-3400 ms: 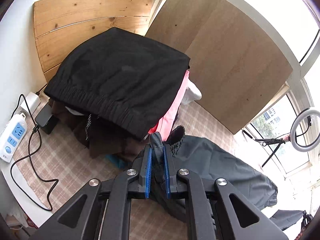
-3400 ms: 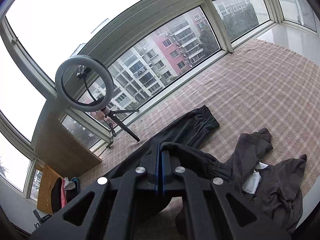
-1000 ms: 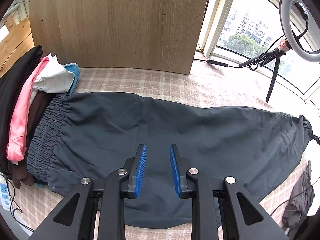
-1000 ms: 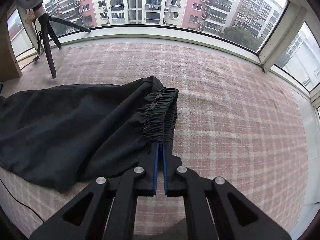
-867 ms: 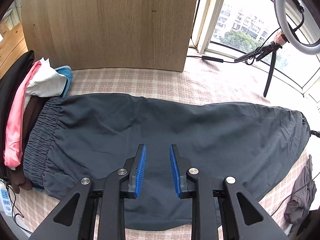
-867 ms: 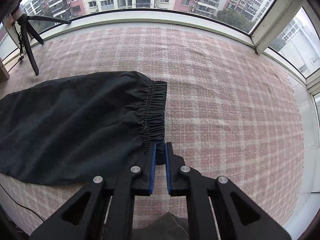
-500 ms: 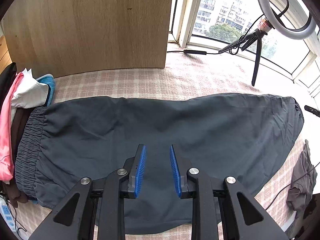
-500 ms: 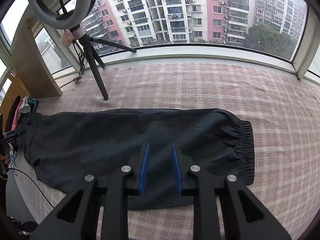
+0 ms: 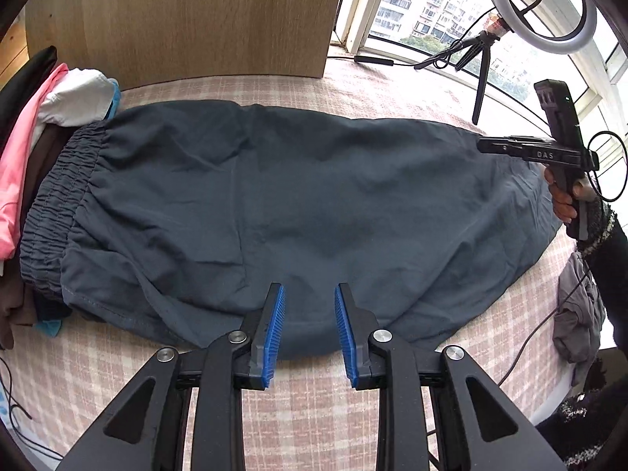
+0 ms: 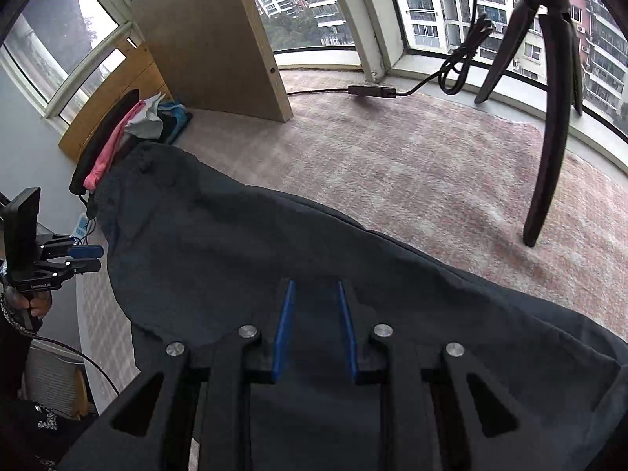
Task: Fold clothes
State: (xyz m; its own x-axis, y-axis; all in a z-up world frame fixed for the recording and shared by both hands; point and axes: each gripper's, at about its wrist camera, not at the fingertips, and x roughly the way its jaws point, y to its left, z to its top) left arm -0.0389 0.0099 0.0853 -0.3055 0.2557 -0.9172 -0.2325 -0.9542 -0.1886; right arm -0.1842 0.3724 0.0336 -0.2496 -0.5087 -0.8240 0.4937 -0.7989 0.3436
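Dark grey trousers (image 9: 298, 204) lie flat across the checked cloth, elastic waistband (image 9: 59, 204) at the left, leg ends at the right. My left gripper (image 9: 308, 302) is open and empty over their near edge. My right gripper (image 10: 314, 302) is open and empty just above the trousers (image 10: 255, 259). It also shows in the left wrist view (image 9: 486, 144) at the right end of the trousers. The left gripper shows in the right wrist view (image 10: 94, 257) at the far left.
A pile of clothes (image 9: 35, 125) sits at the left by the waistband. A wooden board (image 9: 188, 11) stands behind. A ring light on a tripod (image 9: 537, 8) stands by the window, its leg (image 10: 549, 149) close to my right gripper. A grey garment (image 9: 577, 310) lies at the right.
Both grippers let go of the trousers, which now lie spread flat. The right gripper opened and moved up over the leg end, turning toward the pile. The left gripper drew back a little.
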